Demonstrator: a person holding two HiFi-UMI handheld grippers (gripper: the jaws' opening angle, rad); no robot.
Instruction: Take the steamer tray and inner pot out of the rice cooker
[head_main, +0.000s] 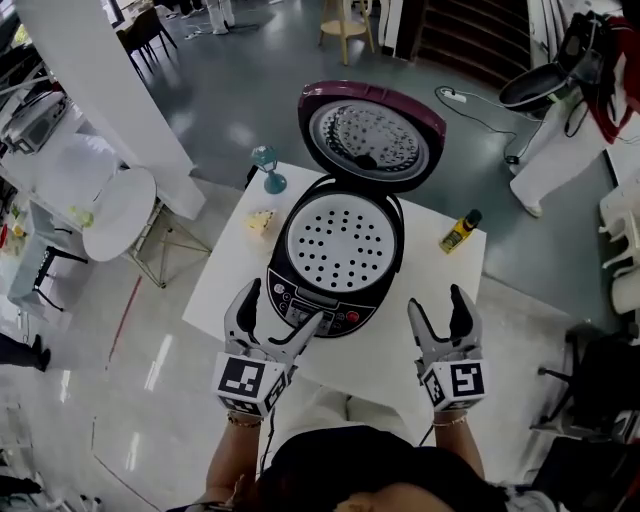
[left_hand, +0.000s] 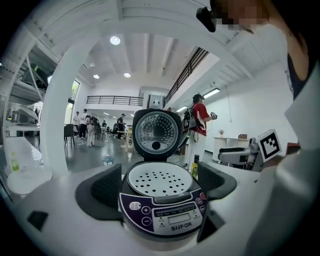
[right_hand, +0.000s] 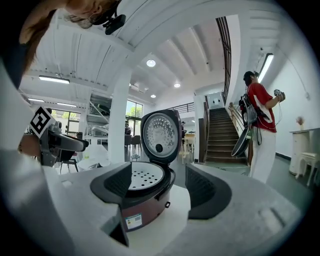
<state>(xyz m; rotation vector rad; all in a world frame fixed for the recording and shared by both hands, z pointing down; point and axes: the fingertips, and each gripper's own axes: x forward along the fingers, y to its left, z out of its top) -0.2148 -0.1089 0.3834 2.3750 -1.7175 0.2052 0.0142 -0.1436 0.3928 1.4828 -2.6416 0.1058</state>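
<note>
The rice cooker (head_main: 330, 270) stands on a white table (head_main: 425, 330) with its maroon lid (head_main: 372, 135) swung up. A white perforated steamer tray (head_main: 343, 238) lies in its mouth and hides the inner pot. My left gripper (head_main: 278, 312) is open just in front of the control panel (left_hand: 162, 215), its jaws either side of the cooker's front. My right gripper (head_main: 438, 308) is open over the table to the cooker's right, holding nothing. The right gripper view shows the tray (right_hand: 145, 176) beyond its left jaw.
A yellow bottle with a dark cap (head_main: 459, 232) stands at the table's right. A teal glass (head_main: 268, 170) and a small yellow item (head_main: 261, 222) sit at the far left corner. A round white table (head_main: 118, 212) stands to the left; a person in red (right_hand: 262, 131) stands beyond.
</note>
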